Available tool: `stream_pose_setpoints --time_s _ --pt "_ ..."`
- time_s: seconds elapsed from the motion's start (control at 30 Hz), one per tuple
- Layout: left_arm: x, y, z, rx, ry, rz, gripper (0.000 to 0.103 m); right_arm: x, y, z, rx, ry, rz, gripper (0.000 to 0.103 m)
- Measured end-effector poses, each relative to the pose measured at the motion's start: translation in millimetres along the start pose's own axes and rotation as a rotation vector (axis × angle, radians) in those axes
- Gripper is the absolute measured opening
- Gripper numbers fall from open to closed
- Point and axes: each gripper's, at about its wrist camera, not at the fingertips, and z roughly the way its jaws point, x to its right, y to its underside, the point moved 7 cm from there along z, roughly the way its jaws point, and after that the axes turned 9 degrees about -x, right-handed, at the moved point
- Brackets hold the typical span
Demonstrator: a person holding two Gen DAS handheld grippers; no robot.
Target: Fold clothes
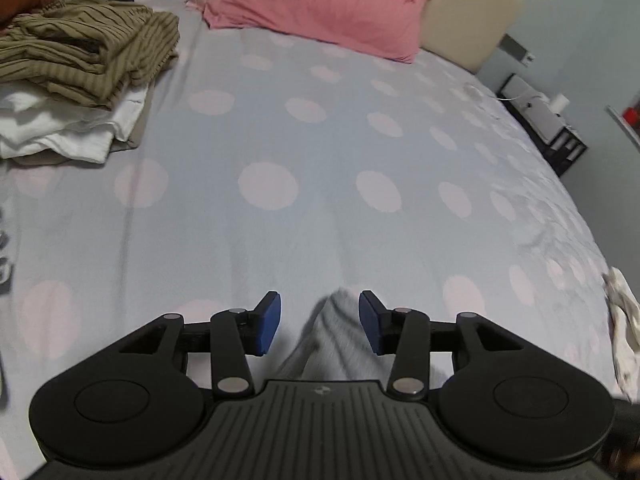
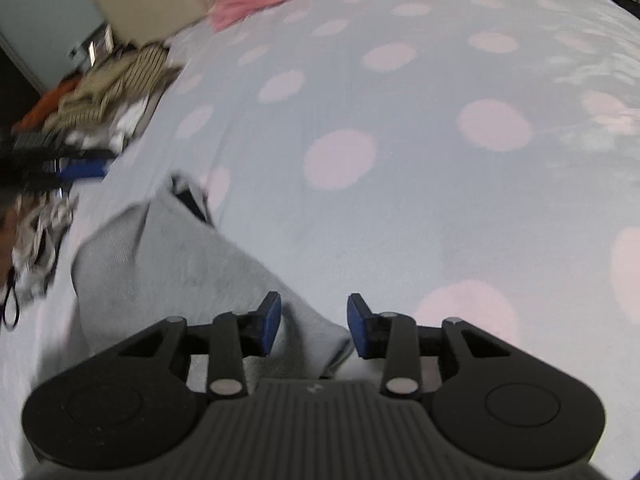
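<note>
A light grey garment [image 2: 168, 264] lies on the spotted bed sheet [image 2: 400, 220], partly folded, with a dark opening at its far end. My right gripper [image 2: 314, 322] stands open over the garment's near corner, and the cloth lies between the blue pads without being pinched. In the left wrist view a raised ridge of the same grey garment [image 1: 340, 344] sits between the pads of my left gripper [image 1: 319, 322], which is open with a gap on both sides. A blurred blue pad [image 2: 80, 168] of the left gripper shows at the left of the right wrist view.
A pile of clothes, olive striped on top of white [image 1: 80, 60], sits at the bed's far left. A pink pillow [image 1: 320, 8] leans on the beige headboard [image 1: 468, 12]. A small patterned cloth [image 1: 624, 328] lies at the right edge, beyond it a nightstand [image 1: 552, 132].
</note>
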Motion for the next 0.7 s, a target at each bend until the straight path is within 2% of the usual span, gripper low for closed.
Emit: stream_pose_setpoints --time_s 0.17,0.33,0.43,0.47,0.5,0.53,0.57,0.6,0.63,0.7 --pt "-9 31 -5 -0.019 0.076 0.029 0.041 -3 22 -18 -0.012 -0.015 0.027 0.044" --pt "-9 49 1 -0.066 0.115 0.093 0.041 -20 68 -11 -0.132 -0.095 0.118 0.049" --pt "-8 52 15 -0.114 0.095 0.155 0.04 -38 97 0 -0.213 -0.149 0.158 0.049" --pt "-9 52 18 -0.125 0.099 0.161 0.037 -42 106 4 -0.23 -0.159 0.163 0.049" --pt "-10 54 18 -0.131 0.106 0.165 0.024 -47 110 6 -0.235 -0.166 0.161 0.049" --pt "-12 55 19 -0.135 0.102 0.165 0.016 -51 113 9 -0.237 -0.173 0.158 0.046" --pt "-16 55 19 -0.142 0.094 0.156 0.009 -56 115 12 -0.238 -0.181 0.155 0.034" --pt "-21 56 18 -0.141 0.106 0.13 0.006 -60 117 14 -0.238 -0.182 0.143 0.025" --pt "-26 56 17 -0.139 0.12 0.102 0.006 -64 117 14 -0.237 -0.18 0.128 0.012" --pt "-34 56 9 -0.115 0.145 0.052 0.004 -68 117 12 -0.233 -0.177 0.102 0.011"
